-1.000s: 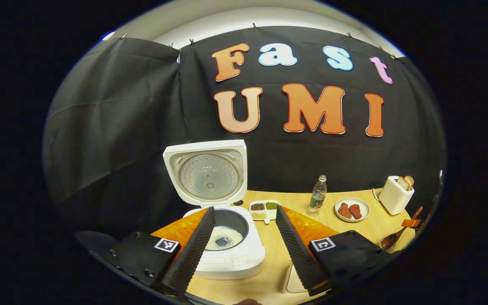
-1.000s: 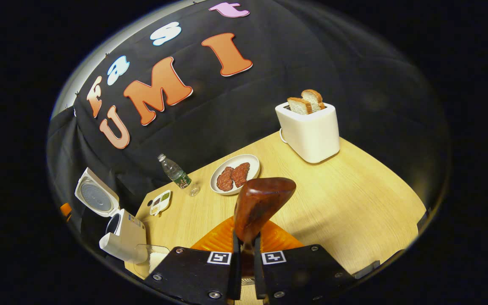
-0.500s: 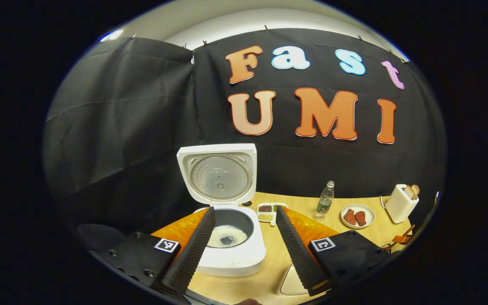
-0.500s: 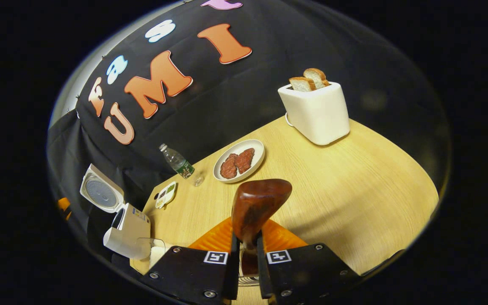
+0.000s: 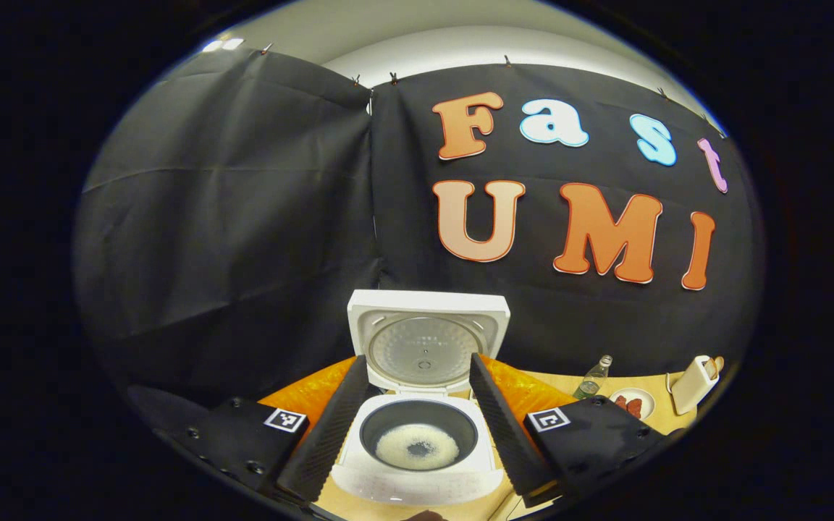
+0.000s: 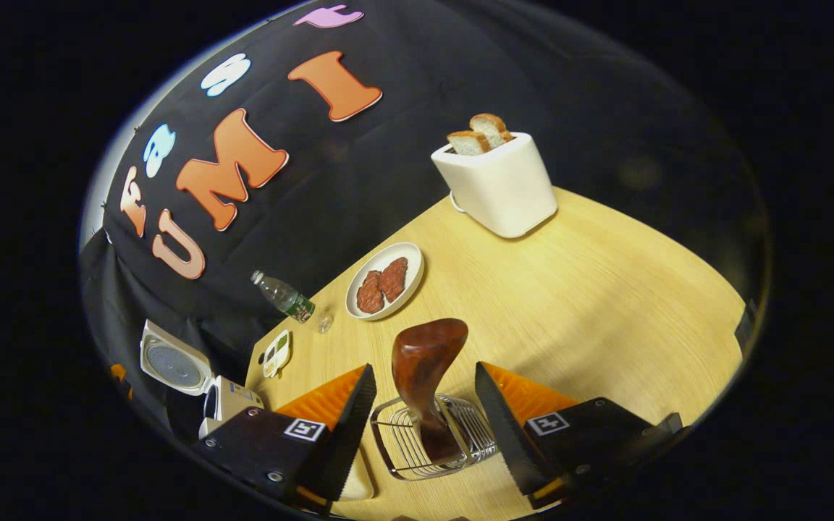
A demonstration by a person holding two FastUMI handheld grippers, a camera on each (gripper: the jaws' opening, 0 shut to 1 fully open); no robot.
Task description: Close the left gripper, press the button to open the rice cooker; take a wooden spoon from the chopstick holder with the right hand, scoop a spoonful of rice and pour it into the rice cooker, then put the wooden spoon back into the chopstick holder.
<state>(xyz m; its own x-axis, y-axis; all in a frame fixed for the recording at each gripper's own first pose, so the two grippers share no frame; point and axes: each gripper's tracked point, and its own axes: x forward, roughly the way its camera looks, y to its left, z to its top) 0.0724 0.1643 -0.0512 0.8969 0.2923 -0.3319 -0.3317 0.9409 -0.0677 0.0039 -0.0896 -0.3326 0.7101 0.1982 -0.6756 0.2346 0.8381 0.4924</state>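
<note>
The wooden spoon [image 6: 428, 369] is seen standing in the wire chopstick holder [image 6: 431, 438], between the parted fingers of the right tool [image 6: 424, 427]; the left tool [image 5: 417, 427] is held open before the opened rice cooker [image 5: 417, 441].

I'm in a staged recording booth dressed as a kitchen: black cloth wall [image 5: 229, 217] behind my light wooden table [image 6: 591, 289] with a white lid-up rice cooker [image 5: 417, 434], white toaster holding bread slices [image 6: 496, 184] and white plate of red meat [image 6: 384, 281].
</note>
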